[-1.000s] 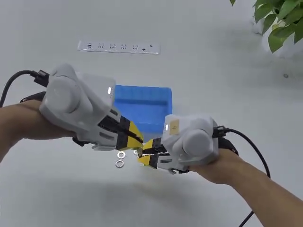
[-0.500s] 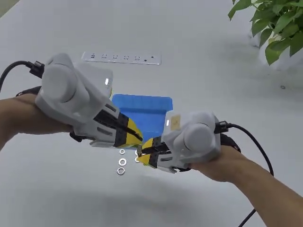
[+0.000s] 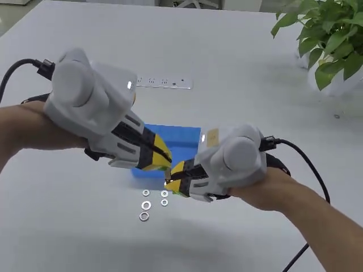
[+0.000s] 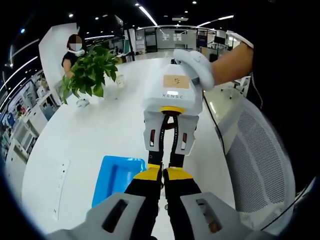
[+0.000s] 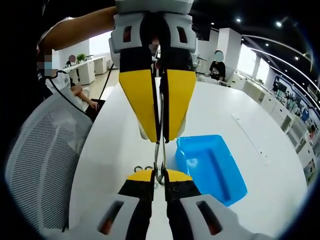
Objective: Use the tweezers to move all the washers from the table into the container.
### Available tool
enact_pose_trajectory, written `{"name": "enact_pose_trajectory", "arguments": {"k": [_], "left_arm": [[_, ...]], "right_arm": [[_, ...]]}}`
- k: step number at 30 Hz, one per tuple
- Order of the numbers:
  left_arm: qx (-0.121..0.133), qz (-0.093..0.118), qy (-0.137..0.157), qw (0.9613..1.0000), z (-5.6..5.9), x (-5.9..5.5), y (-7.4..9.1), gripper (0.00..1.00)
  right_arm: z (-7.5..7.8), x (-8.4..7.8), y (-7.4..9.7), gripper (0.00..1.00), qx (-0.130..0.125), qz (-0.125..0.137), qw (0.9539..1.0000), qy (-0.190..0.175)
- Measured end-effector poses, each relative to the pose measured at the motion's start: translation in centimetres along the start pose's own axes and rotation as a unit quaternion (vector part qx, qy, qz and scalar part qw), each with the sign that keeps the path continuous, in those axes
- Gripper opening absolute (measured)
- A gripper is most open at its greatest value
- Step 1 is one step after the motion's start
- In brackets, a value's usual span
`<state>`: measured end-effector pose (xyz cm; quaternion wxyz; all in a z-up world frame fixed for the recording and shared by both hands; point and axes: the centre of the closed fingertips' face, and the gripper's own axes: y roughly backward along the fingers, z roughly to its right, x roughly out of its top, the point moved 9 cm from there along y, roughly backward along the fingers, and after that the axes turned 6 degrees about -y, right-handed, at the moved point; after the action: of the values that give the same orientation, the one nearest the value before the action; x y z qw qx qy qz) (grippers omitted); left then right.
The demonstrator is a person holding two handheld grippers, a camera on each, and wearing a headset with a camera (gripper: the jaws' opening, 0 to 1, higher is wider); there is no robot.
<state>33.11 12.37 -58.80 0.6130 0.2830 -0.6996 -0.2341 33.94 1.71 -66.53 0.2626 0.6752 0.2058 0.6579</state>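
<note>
Right gripper view showed my right gripper (image 5: pixel 159 176) and left gripper (image 5: pixel 160 139) nose to nose, both jaw pairs pinched on the tweezers (image 5: pixel 159 155). Washers (image 3: pixel 146 204) lay on the table (image 3: pixel 255 62) just beside the blue container (image 3: pixel 170 136).

Five small metal washers (image 3: pixel 146 204) lie flat on table, clustered just beside open blue container (image 3: pixel 181 141). Thin metal tweezers (image 5: pixel 159 155), gripped at both ends.
</note>
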Motion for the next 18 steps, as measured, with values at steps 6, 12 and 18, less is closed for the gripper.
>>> {"name": "enact_pose_trajectory", "arguments": {"k": [6,12,18], "left_arm": [[0.006,-0.002,-0.004,1.0,-1.3,0.4,0.1,0.06],[0.011,-0.003,-0.007,0.9999,-2.6,0.5,0.2,0.06],[0.016,-0.003,-0.007,0.9998,-3.7,0.2,0.1,0.06]], "right_arm": [[1.3,0.5,0.3,0.09,-0.003,0.002,1.0,0.002],[2.5,0.8,0.4,0.09,-0.008,0.003,1.0,0.006],[3.8,0.9,0.1,0.09,-0.011,0.003,0.9999,0.009]]}}
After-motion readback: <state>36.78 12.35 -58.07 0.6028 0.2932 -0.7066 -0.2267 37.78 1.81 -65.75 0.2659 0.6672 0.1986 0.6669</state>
